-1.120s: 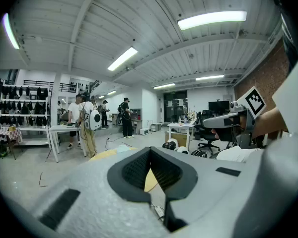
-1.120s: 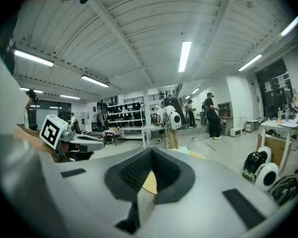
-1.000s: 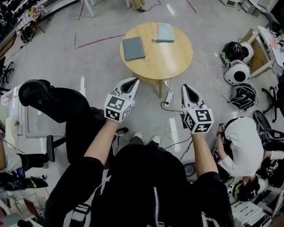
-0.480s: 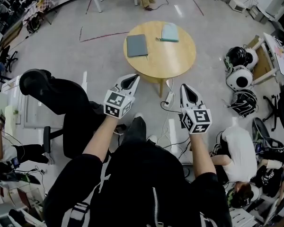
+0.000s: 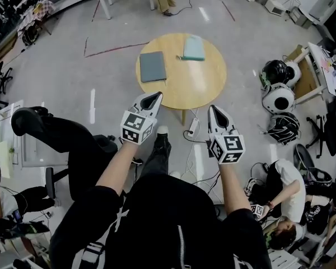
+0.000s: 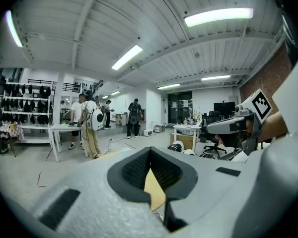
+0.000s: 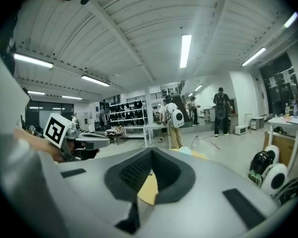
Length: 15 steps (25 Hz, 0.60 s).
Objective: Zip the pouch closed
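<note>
- Hovering short of the round surface (image 5: 207, 88) in the head view, the left tool (image 5: 154, 96) and right tool (image 5: 212, 109) are both pinched together and empty. They point side by side at its near edge. I judge this an approach, with nothing reached yet.
- Two flat candidates lie on the surface: a grey pouch (image 5: 153, 66) toward the left edge and a teal pouch (image 5: 194, 47) at the far edge, apart from each other. Which one needs zipping I cannot tell.
- A power strip (image 5: 191, 129) and cables lie on the floor under the near edge. Helmets (image 5: 278, 86) crowd the right and a black chair (image 5: 56, 133) the left, so straight ahead looks the open way.
- In the left gripper view the jaws meet with nothing between them. Only a yellow strip of the surface shows through the notch.
- In the right gripper view the jaws are likewise closed and empty. The teal pouch peeks just above their tips.
</note>
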{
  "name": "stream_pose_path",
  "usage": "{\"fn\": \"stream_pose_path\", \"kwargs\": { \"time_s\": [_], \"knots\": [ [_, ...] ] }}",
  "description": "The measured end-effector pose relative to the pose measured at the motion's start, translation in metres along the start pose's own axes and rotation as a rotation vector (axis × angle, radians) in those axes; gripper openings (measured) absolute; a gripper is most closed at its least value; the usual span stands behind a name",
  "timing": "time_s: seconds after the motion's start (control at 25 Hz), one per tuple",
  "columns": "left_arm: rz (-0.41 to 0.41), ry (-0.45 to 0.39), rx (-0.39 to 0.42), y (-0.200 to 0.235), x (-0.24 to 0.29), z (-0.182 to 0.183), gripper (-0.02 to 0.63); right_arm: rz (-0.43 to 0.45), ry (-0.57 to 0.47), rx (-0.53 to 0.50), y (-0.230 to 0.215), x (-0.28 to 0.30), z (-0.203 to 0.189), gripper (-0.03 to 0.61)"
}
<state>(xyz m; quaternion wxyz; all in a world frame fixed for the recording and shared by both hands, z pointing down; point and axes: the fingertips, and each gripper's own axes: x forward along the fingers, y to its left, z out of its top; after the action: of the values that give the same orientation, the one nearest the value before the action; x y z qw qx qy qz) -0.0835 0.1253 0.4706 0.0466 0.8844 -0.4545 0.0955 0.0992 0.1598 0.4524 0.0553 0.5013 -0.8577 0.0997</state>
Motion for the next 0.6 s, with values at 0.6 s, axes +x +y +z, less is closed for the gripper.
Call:
{"fn": "stream_pose_path", "kwargs": {
  "time_s": [0.6],
  "knots": [
    [-0.141, 0.032, 0.024, 0.148, 0.190, 0.025, 0.006, -0.087, 0.030, 0.010, -0.085, 0.212, 0.052, 0.003]
  ]
}}
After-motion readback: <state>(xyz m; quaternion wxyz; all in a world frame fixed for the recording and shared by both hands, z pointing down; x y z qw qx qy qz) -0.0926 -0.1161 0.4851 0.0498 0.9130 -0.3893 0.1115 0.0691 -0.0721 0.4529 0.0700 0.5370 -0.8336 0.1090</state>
